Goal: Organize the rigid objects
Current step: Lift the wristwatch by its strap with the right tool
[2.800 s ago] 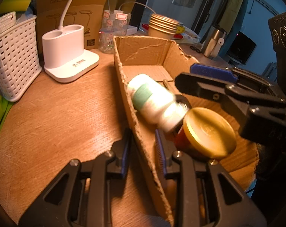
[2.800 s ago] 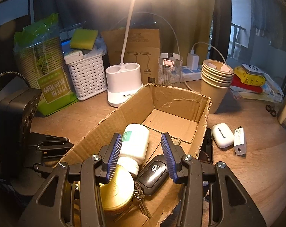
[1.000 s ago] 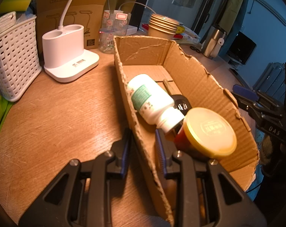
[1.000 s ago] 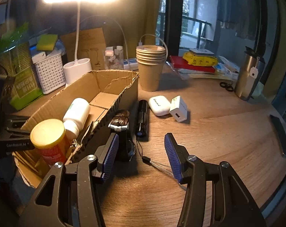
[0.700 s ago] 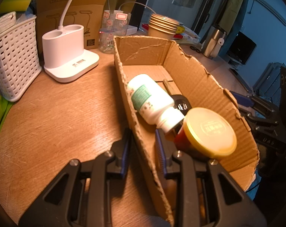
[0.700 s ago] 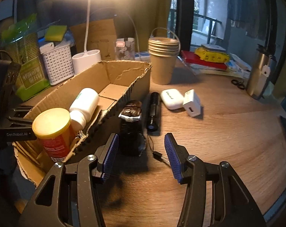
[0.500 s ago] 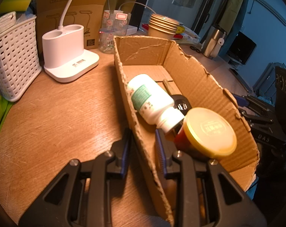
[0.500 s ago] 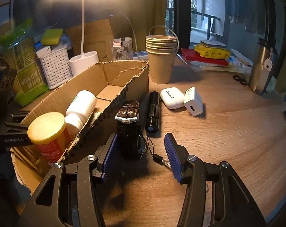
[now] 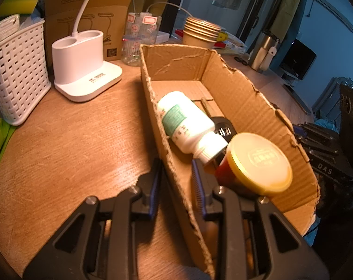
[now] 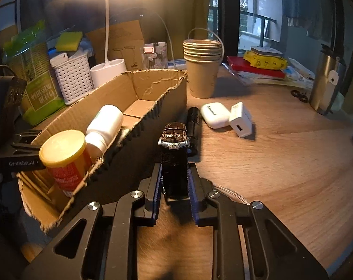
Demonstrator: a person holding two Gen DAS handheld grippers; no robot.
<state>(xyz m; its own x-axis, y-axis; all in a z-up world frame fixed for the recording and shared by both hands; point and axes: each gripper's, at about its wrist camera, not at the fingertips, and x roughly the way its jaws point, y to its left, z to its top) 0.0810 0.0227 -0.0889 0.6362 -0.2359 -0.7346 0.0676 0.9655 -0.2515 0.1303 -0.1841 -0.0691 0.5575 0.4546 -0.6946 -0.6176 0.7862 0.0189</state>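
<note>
Left wrist view: left gripper (image 9: 176, 179) is clamped on the near long wall of the cardboard box (image 9: 241, 102), one pad outside, one inside, pinning the box to the table (image 9: 71, 144). Inside the box, the white bottle (image 9: 188, 123) lies on its side against that wall, the yellow-lidded jar (image 9: 258, 165) stands at the near end, and a car key (image 9: 224, 129) sits partly under the bottle. Risk here: the torn wall is thin, so any tug could bend it and tip the jar. This view shows the box floor and the key; the watch is hidden behind the far wall. Right wrist view: right gripper (image 10: 175, 182) has just been closing and now grasps the watch (image 10: 175, 161) by its black strap, just outside the box wall, beside the flashlight (image 10: 193, 126). The watch case sticks out beyond the pads, so I judge the strap could flex, letting the case droop, clip the ragged box edge on the way over, or slip out. The flashlight's lanyard lies close under the fingers and may snag. Only this view shows the grip, plus the earbud case (image 10: 214, 115) and charger (image 10: 241, 120) beyond the flashlight, not yet boxed.
</note>
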